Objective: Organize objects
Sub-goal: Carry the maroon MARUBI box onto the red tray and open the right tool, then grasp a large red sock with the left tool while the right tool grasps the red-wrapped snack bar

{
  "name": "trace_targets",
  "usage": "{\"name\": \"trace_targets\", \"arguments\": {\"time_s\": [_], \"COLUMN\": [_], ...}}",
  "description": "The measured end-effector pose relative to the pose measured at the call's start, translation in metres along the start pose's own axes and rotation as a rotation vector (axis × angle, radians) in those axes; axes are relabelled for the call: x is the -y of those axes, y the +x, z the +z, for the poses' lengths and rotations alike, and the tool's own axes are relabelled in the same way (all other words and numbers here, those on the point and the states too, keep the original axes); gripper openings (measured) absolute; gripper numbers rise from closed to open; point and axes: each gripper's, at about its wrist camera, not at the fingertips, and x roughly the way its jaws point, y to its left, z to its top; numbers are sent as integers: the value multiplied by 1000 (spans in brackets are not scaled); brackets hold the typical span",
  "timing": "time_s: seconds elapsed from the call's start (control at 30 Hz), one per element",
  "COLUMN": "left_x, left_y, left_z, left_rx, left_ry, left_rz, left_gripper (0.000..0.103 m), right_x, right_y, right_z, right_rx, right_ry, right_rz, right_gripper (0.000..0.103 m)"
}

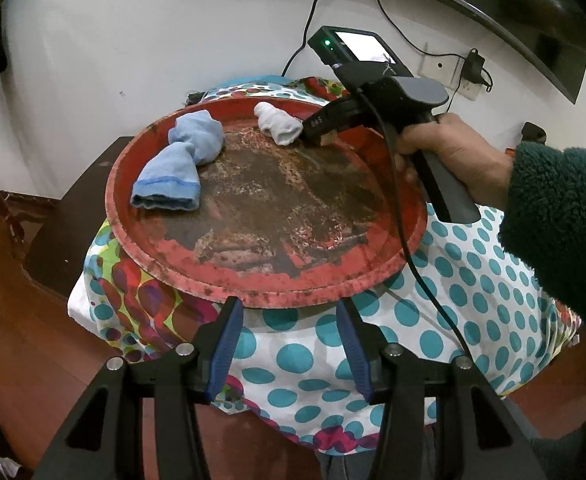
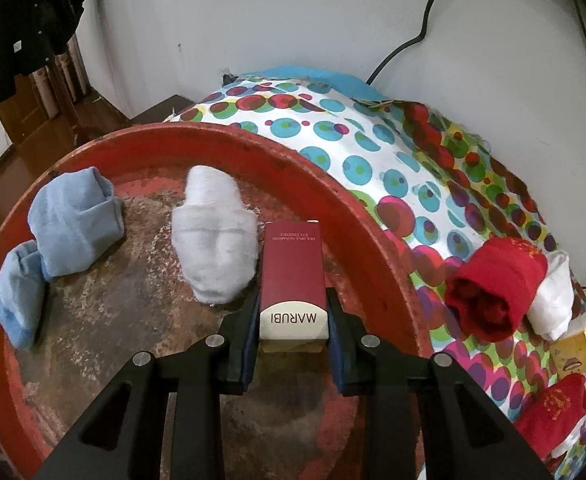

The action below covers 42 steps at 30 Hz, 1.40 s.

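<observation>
Placing the boxed item on the red tray

The right hand-held gripper (image 2: 293, 332) is clenched on the maroon box (image 2: 294, 276), low over the red tray (image 2: 373, 248) just beside the white sock roll (image 2: 215, 240). Lower until the box base seats flat, then release. The left hand-held gripper (image 1: 291, 340) stands released, empty, at the tray's near rim.

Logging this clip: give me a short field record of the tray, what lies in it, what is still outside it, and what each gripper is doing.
tray: round red tray, worn base, on a dotted cloth
in tray: blue sock roll, white sock roll
right gripper: shut on a maroon box over the tray, beside the white roll
left gripper: open, nothing between its fingers, at the tray's near edge
outside tray: red sock roll and another white roll on the cloth
</observation>
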Motion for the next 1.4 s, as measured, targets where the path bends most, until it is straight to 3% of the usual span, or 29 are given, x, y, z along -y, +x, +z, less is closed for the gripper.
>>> {"name": "trace_targets", "arguments": {"time_s": [0.17, 0.47, 0.63, 0.8, 0.9, 1.0, 1.4], "left_x": [1, 14, 26, 40, 49, 58, 97], "left_y": [2, 5, 7, 11, 14, 16, 21], "left_z": [-1, -2, -4, -6, -8, -11, -24], "left_rx": [-8, -15, -24, -33, -41, -43, -58], "left_ry": [2, 32, 58, 91, 116, 150, 259], "left_rz": [0, 5, -4, -11, -11, -3, -20], "left_gripper": [50, 50, 50, 50, 50, 50, 50], "right_x": [2, 43, 103, 185, 229, 257, 276], "right_y": [-13, -77, -105, -117, -119, -117, -92], "right_z": [-6, -66, -122, -180, -210, -231, -228], "right_rx": [35, 125, 141, 108, 81, 61, 90], "right_ry": [2, 99, 179, 348, 458, 543, 654], "right_rz": [-5, 36, -78, -204, -255, -244, -202], "right_gripper": [40, 40, 40, 40, 40, 40, 52]}}
